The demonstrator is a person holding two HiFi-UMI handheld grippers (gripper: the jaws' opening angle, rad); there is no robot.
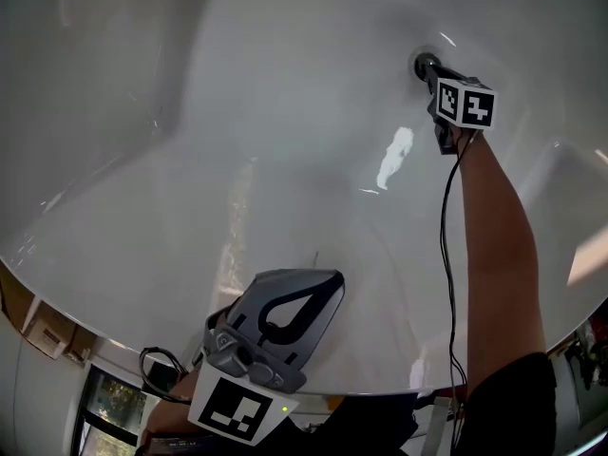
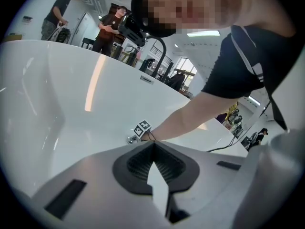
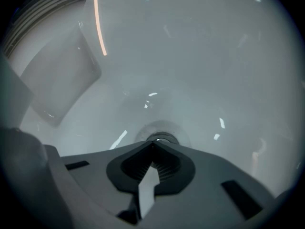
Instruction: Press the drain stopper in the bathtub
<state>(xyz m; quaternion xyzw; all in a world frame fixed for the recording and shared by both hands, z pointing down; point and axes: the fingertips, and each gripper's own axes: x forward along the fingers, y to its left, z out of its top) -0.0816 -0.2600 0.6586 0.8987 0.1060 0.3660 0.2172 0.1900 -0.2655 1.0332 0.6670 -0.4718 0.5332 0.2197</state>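
The chrome drain stopper [image 1: 422,64] sits in the floor of the white bathtub [image 1: 237,112], far right in the head view. My right gripper [image 1: 432,70] is shut, its closed tips resting against the stopper. In the right gripper view the stopper [image 3: 162,138] shows just beyond the joined tips of the right gripper [image 3: 153,143], ringed by a shallow dished recess. My left gripper [image 1: 328,278] hangs shut and empty over the tub's near rim, far from the drain. In the left gripper view, beyond the left gripper [image 2: 153,142], I see the right gripper's marker cube [image 2: 142,128] by the stopper [image 2: 131,140].
A black cable [image 1: 446,274] runs along the person's right forearm [image 1: 499,245] down past the tub's near rim [image 1: 380,388]. Several people [image 2: 107,27] stand in the room beyond the tub's far rim. Shelving [image 1: 57,335] lies below the rim at lower left.
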